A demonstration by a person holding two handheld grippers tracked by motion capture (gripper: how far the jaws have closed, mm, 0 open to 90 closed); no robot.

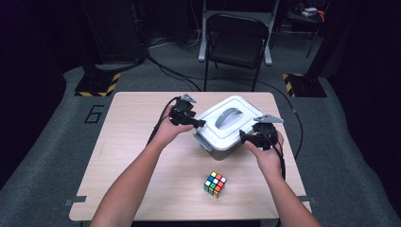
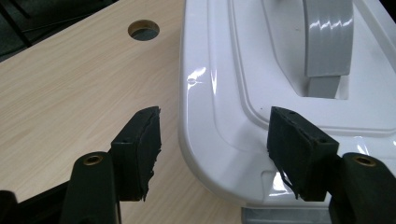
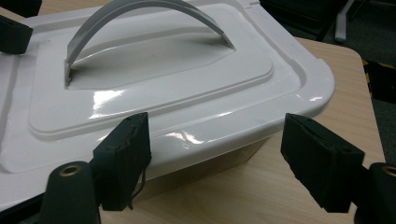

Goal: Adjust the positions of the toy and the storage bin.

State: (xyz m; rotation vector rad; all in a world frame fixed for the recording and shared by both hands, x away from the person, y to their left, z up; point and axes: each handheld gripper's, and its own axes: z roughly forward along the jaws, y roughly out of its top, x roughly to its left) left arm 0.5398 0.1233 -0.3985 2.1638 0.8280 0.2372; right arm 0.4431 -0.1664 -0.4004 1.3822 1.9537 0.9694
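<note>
Lid-removal step in hand. Left gripper (image 1: 201,124) and right gripper (image 1: 243,137), jaws wide, unclamped, flank white box lid (image 1: 226,124) near table (image 1: 142,156) far edge. Next: clamp rim, lift evenly.

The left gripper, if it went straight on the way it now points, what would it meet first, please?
Most likely the white lid of the storage box: the left gripper has its open jaws straddling the lid's near corner rim. Beyond that lies the grey handle. How close the rim is stays unclear.
</note>
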